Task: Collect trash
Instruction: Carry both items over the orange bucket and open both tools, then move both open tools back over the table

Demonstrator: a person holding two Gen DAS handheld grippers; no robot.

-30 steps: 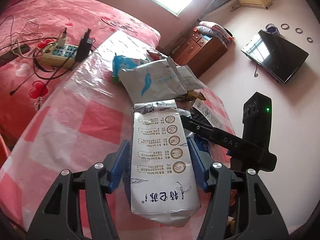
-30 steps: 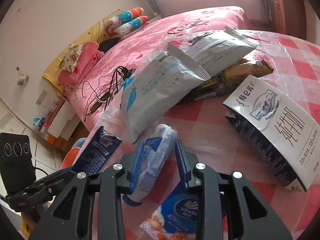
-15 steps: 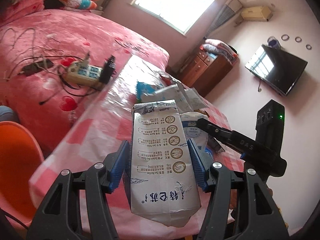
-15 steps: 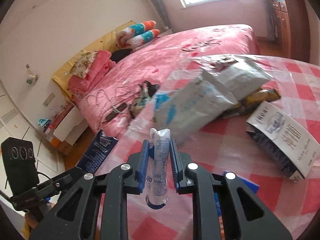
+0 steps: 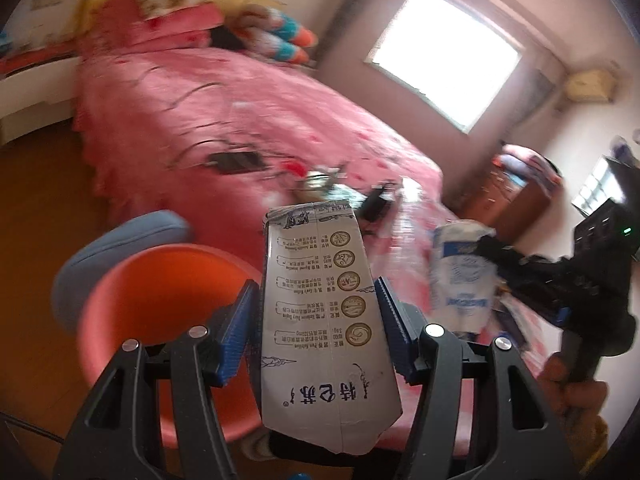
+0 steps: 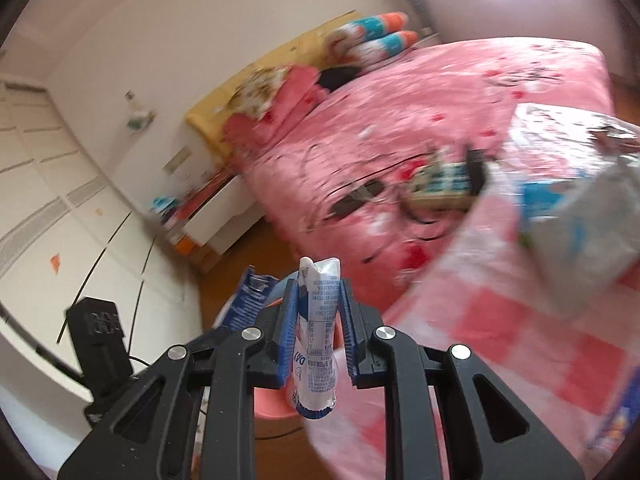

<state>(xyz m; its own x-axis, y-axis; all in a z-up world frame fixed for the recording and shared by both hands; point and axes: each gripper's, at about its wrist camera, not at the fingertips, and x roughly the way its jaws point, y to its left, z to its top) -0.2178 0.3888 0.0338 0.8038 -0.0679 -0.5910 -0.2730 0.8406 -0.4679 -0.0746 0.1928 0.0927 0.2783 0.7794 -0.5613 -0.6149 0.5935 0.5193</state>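
My left gripper (image 5: 316, 300) is shut on a flattened white milk carton (image 5: 320, 300) with Chinese print, held upright in the air beside an orange bin (image 5: 168, 304) down on the left. My right gripper (image 6: 318, 312) is shut on a crumpled white and blue wrapper (image 6: 316, 336). That wrapper also shows in the left wrist view (image 5: 460, 276), held by the other gripper at the right. In the right wrist view the left gripper's carton (image 6: 250, 300) shows to the left as a blue edge. Both views are blurred by motion.
A table with a pink checked cloth (image 6: 500, 328) carries a silver bag (image 6: 592, 240) and other packets. A pink bed (image 5: 240, 112) lies behind, with a power strip (image 6: 440, 184) and cables. A blue stool (image 5: 120, 248) stands by the bin. The floor (image 5: 36, 200) is wooden.
Both grippers have swung left, away from the table toward the bed side and the orange bin, each keeping its item. The table trash has slid to the right edge of view.
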